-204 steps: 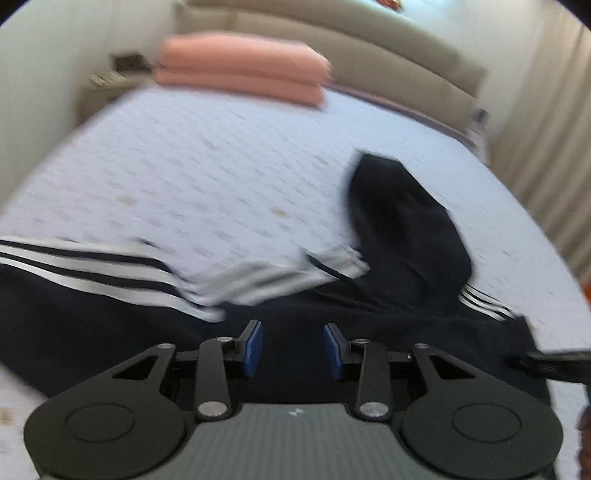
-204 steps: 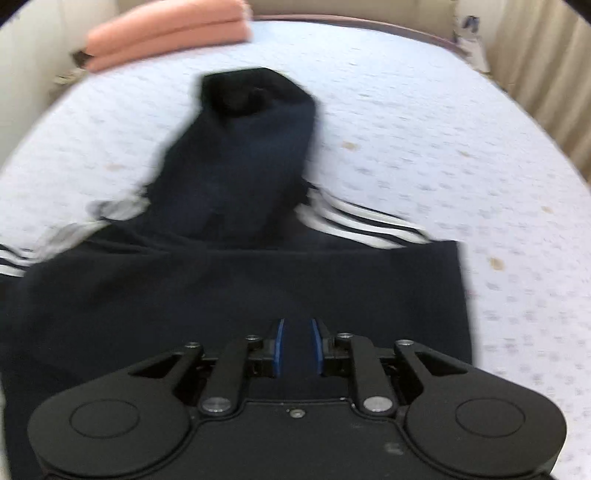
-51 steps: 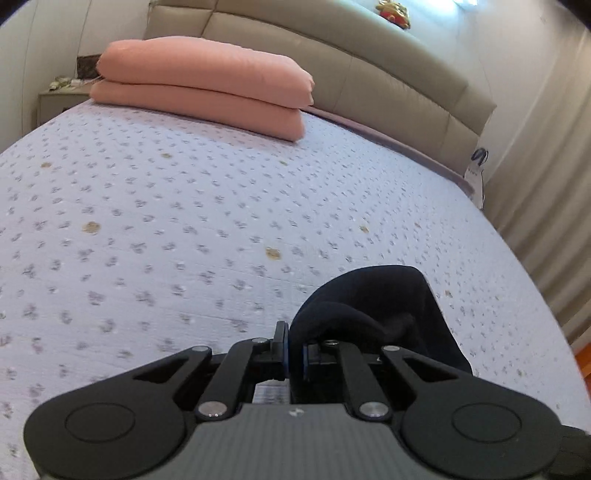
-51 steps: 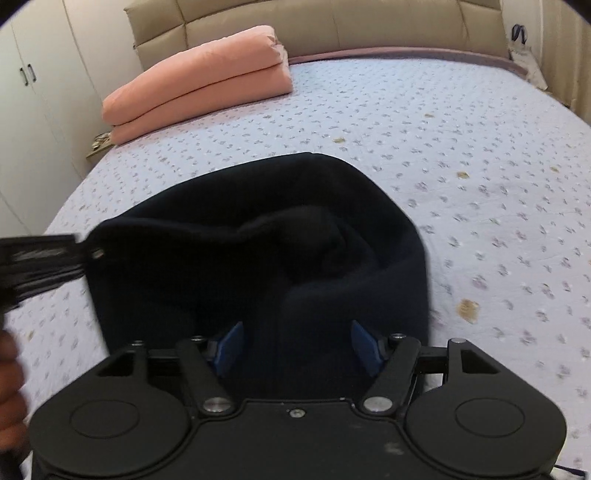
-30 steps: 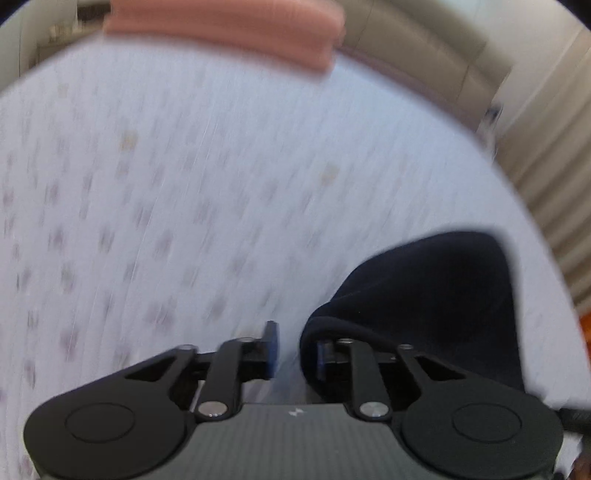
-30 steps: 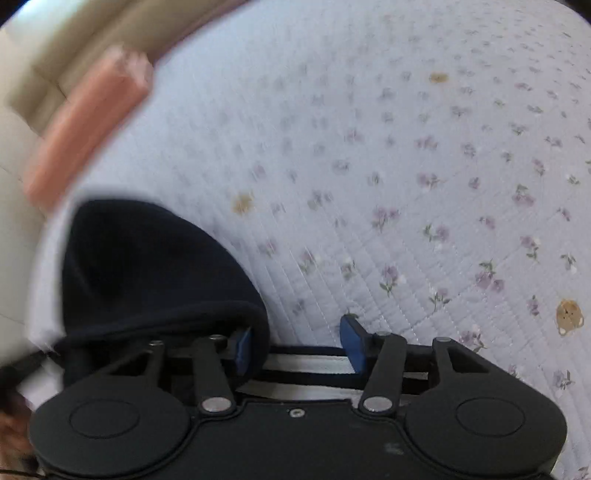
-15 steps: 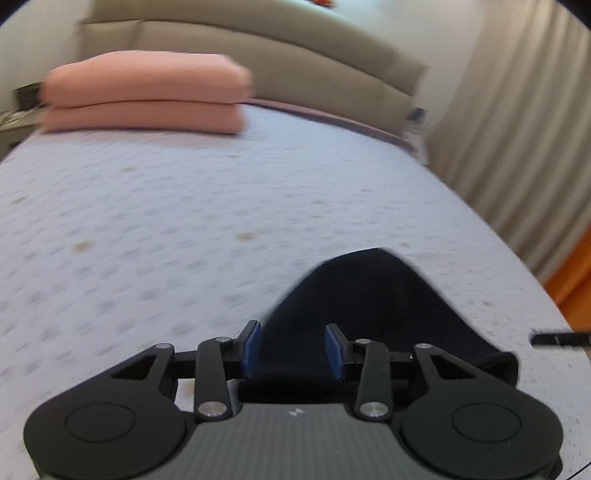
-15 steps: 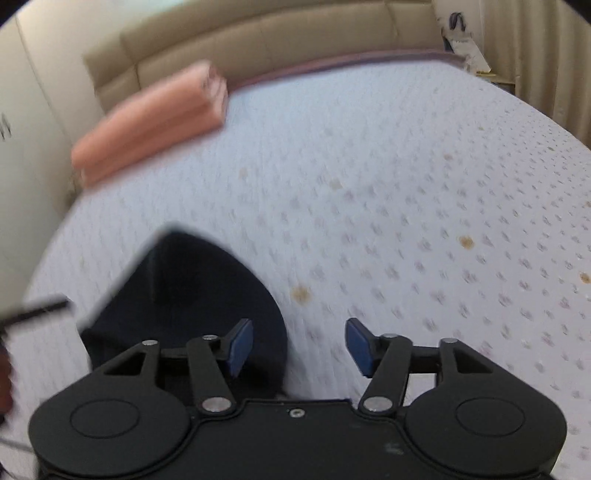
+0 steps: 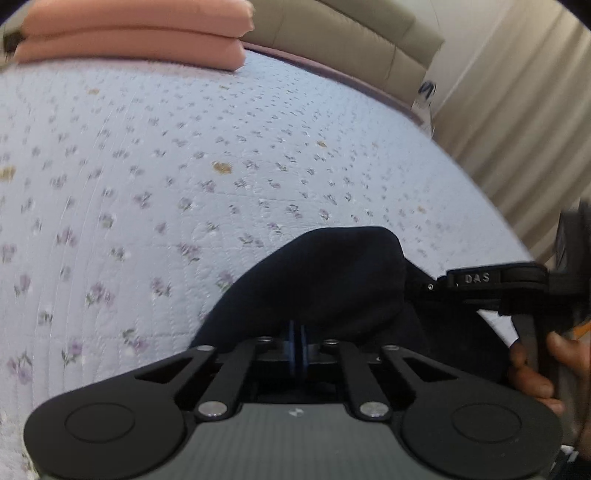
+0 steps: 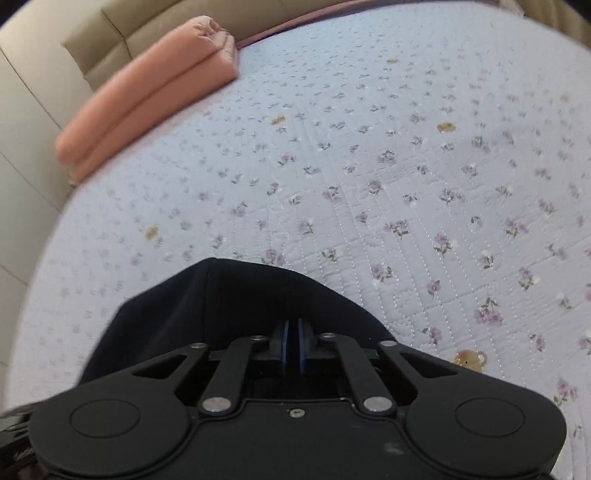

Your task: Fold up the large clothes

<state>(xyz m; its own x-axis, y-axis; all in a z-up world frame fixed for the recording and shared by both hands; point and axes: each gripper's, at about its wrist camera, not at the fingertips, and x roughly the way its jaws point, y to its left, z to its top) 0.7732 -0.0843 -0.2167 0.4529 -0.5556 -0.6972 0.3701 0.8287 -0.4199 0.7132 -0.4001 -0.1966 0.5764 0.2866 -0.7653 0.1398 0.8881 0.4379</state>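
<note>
Now the dark top [image 9: 325, 280] is lying bunched on the bed [image 9: 147, 184], well away from the pink blanket [image 9: 129, 33]. The left gripper [image 9: 297, 334] and right gripper [image 10: 291, 341] are both pinching it tight. More folding is probably waiting.

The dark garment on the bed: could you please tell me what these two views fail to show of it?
- Left wrist view: the left hand-held gripper body covers the dark garment near its pads.
- Right wrist view: the right hand-held gripper hides the garment's near part.
- Neither shows sleeves or stripes.
</note>
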